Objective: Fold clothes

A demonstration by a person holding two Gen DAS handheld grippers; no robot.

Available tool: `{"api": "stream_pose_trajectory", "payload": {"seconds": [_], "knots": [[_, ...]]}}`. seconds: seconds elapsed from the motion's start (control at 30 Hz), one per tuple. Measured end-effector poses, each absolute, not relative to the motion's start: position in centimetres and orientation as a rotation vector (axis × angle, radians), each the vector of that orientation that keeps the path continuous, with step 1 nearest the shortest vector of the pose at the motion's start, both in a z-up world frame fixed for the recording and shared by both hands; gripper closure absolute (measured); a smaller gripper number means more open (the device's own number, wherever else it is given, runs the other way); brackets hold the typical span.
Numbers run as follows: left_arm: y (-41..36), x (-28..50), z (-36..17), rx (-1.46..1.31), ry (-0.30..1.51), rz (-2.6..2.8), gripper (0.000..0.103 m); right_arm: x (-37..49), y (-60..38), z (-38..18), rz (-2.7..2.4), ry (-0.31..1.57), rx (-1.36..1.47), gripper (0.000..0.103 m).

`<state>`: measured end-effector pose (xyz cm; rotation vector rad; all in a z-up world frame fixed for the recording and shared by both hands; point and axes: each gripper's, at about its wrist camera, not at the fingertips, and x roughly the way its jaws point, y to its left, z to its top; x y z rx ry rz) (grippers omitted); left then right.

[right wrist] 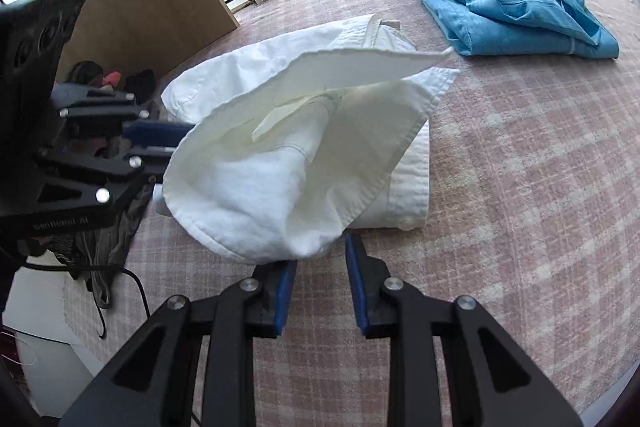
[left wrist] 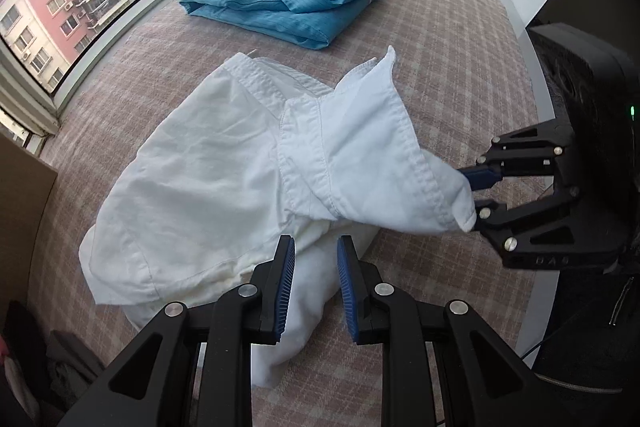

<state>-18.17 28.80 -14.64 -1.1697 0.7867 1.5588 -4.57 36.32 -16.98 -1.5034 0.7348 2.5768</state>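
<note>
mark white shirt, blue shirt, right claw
white shirt [left wrist: 208, 163], left wrist view, flat back panel.
blue shirt [right wrist: 508, 3], right wrist view, folded top layer.
right claw [left wrist: 476, 189], left wrist view, between fingertips.
</note>
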Motion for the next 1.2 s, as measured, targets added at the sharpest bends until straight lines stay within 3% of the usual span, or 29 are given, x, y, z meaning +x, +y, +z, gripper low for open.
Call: {"api": "stream_pose_trajectory", "payload": {"seconds": [0.3,0.43,0.63,0.87,1.03,1.2], "knots": [[27.5,-13.5,-15.6,-1.174,0.650,1.672,0.082,-5.0,39.4,-15.1,2.683,0.693,-1.725,0.078],[28.2,-12.3,-15.5,-1.170,0.576,1.728,0.082,-6.7,40.9,-16.0,2.701,0.651,-1.791,0.091],[29.1,-11.6,-16.0,-1.216,0.565,1.771,0.084,-10.1,39.7,-18.3,2.786,0.501,-1.940,0.091],[29.8,-10.8,-14.4,-1.239,0.621,1.787,0.084,-12.0,37.9,-19.6,2.891,0.459,-2.047,0.091],[30.0,-10.9,-14.0,-1.268,0.652,1.762,0.083,-12.1,36.4,-20.9,2.860,0.303,-2.202,0.091],[30.6,-9.9,-14.3,-1.261,0.633,1.707,0.084,-11.8,37.4,-18.8,2.919,0.395,-2.136,0.091]]}}
